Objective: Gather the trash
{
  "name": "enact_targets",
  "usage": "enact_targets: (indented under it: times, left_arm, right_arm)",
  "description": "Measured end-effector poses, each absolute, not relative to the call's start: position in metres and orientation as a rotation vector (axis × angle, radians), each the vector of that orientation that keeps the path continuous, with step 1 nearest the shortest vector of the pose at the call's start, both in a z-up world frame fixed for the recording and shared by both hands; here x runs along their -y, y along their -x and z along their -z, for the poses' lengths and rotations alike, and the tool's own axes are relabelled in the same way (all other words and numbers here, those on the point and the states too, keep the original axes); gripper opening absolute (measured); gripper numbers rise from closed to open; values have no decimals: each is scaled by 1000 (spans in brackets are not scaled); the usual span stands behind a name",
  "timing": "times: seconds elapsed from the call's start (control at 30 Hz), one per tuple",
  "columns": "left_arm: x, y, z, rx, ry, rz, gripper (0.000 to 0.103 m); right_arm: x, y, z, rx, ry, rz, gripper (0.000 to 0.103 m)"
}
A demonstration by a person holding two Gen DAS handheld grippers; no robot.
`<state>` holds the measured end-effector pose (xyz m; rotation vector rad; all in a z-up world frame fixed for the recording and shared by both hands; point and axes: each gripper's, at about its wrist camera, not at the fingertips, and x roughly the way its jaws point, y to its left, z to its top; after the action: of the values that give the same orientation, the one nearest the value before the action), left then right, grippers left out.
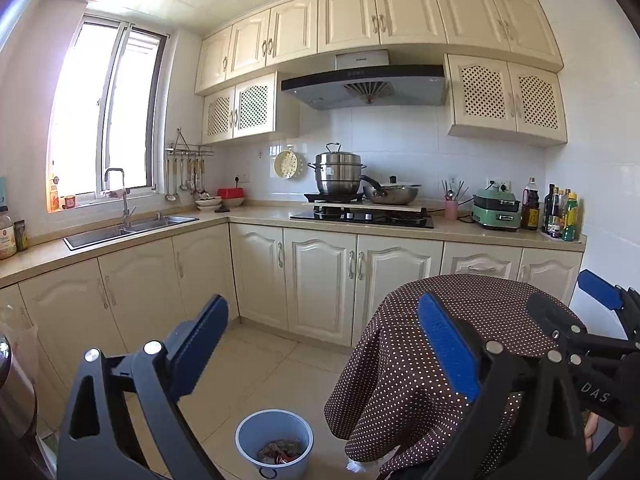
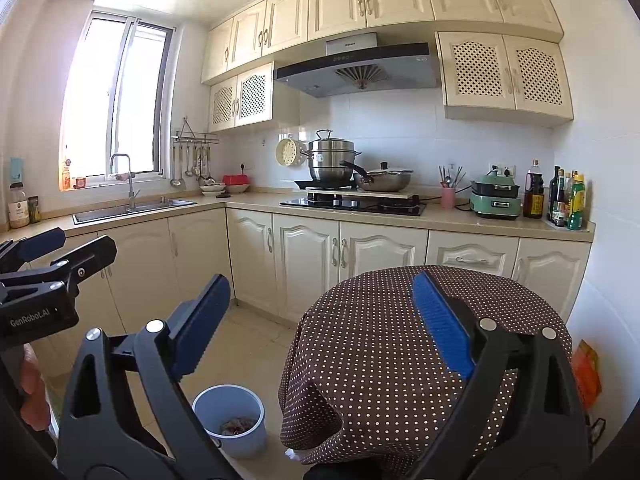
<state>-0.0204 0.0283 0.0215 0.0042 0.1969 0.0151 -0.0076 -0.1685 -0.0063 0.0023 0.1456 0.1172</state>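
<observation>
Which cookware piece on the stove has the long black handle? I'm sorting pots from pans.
The wide, shallow wok on the right burner; its black handle angles up-left. The tall stacked steamer pot beside it has only short side handles and a top loop.

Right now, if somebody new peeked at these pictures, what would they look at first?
Probably the round table under a brown polka-dot cloth, big and close on the right. Next, the blue trash bucket on the tiled floor just left of it, with scraps already inside. Then the shiny steamer pot on the stove at the back, framed by the wide-open blue pads of the left tool and right tool.
</observation>
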Motion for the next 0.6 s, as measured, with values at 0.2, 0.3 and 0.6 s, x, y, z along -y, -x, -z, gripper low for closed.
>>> enact_targets:
  times: [0.2, 0.3, 0.6]
  left_arm:
    - [-30, 23, -21, -194, -5, -15, 94]
    - [-30, 23, -21, -196, -5, -13, 94]
    - [-32, 21, -21, -200, -5, -13, 94]
  right_arm:
    - [173, 8, 7, -149, -6, -120, 91]
    - [174, 7, 8, -152, -6, -124, 91]
    - [171, 6, 8, -159, -5, -130, 92]
